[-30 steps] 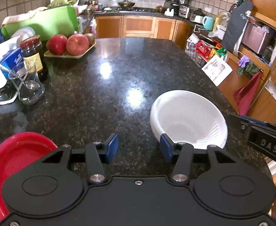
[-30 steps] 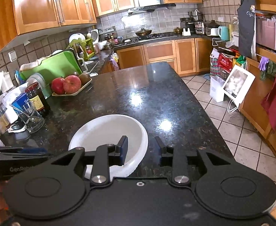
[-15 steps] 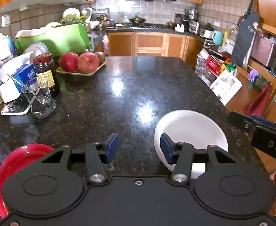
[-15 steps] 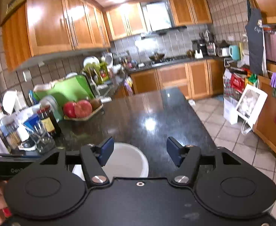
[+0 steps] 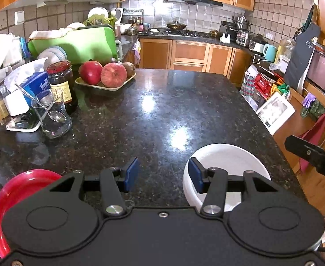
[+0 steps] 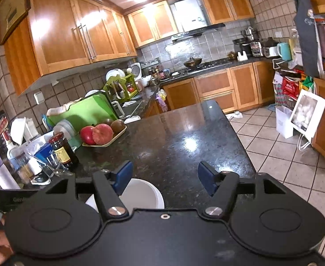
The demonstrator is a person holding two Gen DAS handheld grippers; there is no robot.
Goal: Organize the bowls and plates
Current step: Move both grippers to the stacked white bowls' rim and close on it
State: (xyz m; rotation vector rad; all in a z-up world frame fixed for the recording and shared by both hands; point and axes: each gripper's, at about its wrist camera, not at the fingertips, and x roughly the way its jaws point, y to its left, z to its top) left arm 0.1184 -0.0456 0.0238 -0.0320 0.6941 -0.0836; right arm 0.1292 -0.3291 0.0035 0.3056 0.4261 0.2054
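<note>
White bowl point(image 5: 226, 159) sits upright on the dark speckled granite counter point(image 5: 162, 110), near the counter's front right edge in the left wrist view; its rim is partly hidden behind the right finger of the left gripper point(image 5: 163, 175), whose blue pads stand apart with only bare counter between them, pinching nothing; a red plate point(image 5: 14, 190) lies flat on the counter at the lower left, mostly covered by the gripper's black body; the right gripper point(image 6: 164, 178) hangs above the counter with its blue pads spread wide and nothing between them; in the right wrist view the same white bowl point(image 6: 142, 192) shows just below and beside the gripper's left finger, apart from both pads; along the far left of the counter stand a dark jar with a red lid point(image 5: 61, 84), a clear glass holding a spoon point(image 5: 53, 119), and a shallow tray of red apples point(image 5: 106, 77) with a brown fruit behind them; a green cutting board point(image 5: 80, 44) leans behind the tray; wooden cabinets, a tiled wall and a stove with a pan fill the background; part of the other gripper's black body and a bit of a hand show at the right edge of the left wrist view.
</note>
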